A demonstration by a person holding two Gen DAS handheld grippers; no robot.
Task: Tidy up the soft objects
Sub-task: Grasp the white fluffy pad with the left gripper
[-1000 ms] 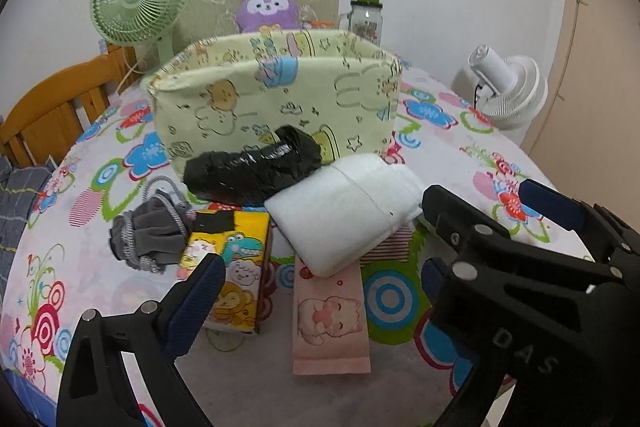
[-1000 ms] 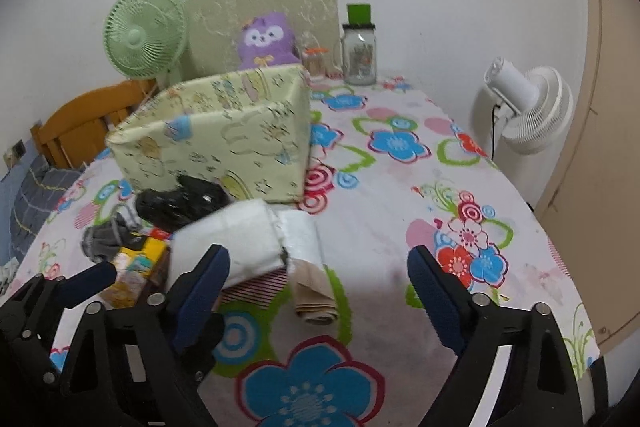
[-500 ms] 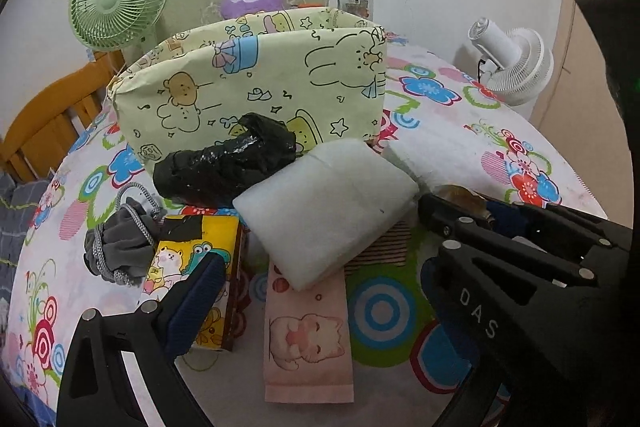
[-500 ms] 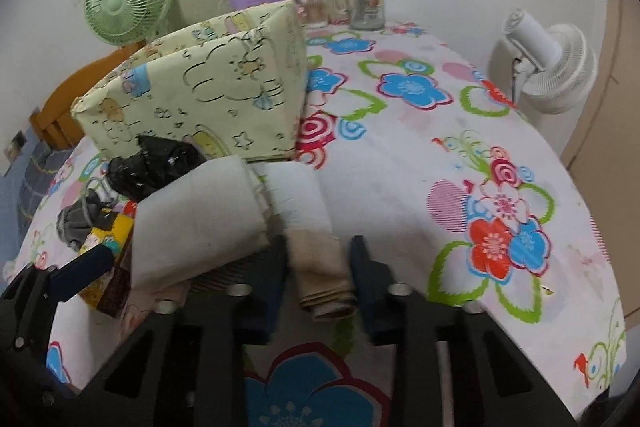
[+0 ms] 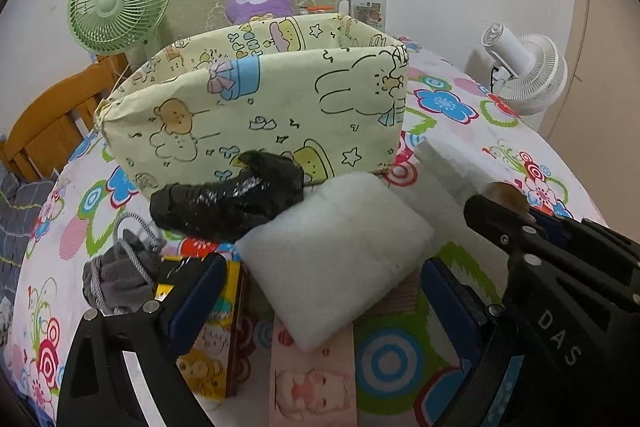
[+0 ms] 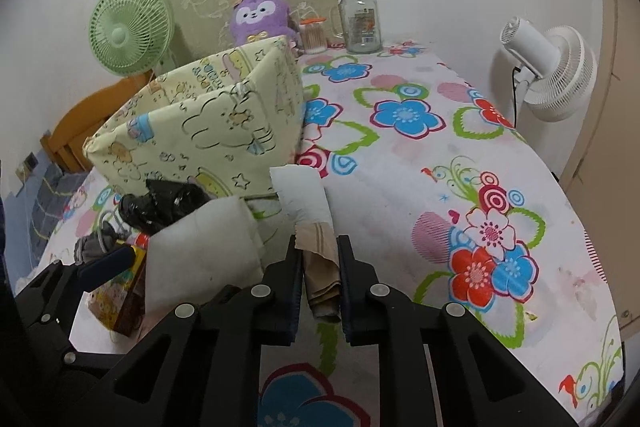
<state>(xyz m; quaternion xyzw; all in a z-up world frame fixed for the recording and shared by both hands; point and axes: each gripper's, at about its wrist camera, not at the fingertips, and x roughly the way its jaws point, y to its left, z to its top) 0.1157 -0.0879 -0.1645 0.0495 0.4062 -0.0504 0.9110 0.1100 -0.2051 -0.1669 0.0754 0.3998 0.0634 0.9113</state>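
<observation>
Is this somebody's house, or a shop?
Most likely a room in a home. A flowered cloth covers the table, a purple plush toy sits by the wall next to a green fan, and a wooden chair stands alongside.

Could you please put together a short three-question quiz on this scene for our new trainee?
1. True or false: the right gripper is shut on the beige cloth.
2. What lies directly against the front of the fabric bin: A the black bundle, B a red ball, C a glass plate?
3. Are the left gripper's jaws open or shut?

Key: 1 true; 2 A; 3 open.
</observation>
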